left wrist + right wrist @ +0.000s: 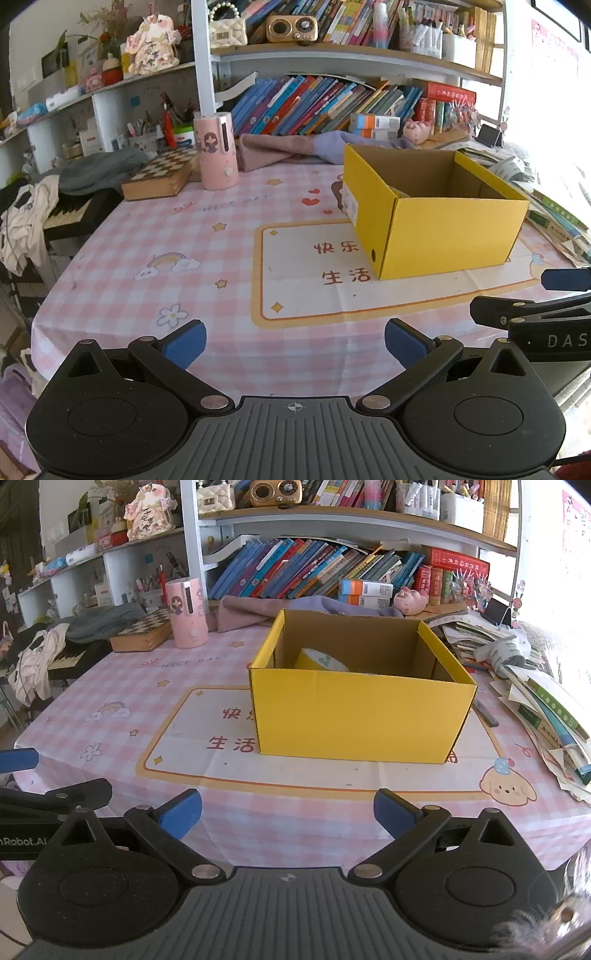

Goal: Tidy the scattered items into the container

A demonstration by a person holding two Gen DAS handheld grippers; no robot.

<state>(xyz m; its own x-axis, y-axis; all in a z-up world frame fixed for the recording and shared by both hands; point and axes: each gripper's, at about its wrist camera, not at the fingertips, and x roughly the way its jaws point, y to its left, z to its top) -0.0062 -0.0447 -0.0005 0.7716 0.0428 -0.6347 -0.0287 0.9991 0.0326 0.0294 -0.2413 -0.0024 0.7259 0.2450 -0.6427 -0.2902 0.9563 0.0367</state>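
Nearest the lens, the left gripper (295, 341) stands with its blue pads spread wide and nothing between them, only the pink checked tablecloth (122, 280) beneath. The right gripper (287, 812) is likewise spread wide and empty, and it sits just beside the left one, level with it.

Ahead of both, the cloth lies bare up to the printed cream panel (295, 771), leaving open room between the fingertips and the yellow cardboard box (360, 716). The box stands straight ahead of the right gripper and ahead and to the right of the left one, its top open. Inside it, against the far left corner, a yellow roll of tape (321, 661) shows over the near wall.

To the right of the box a heap of papers and booklets (546, 709) crowds the table edge. Beyond the box, to the left, stand a pink cylinder (186, 613) and a wooden chessboard case (142, 633); behind them bookshelves (314, 572) fill the wall.
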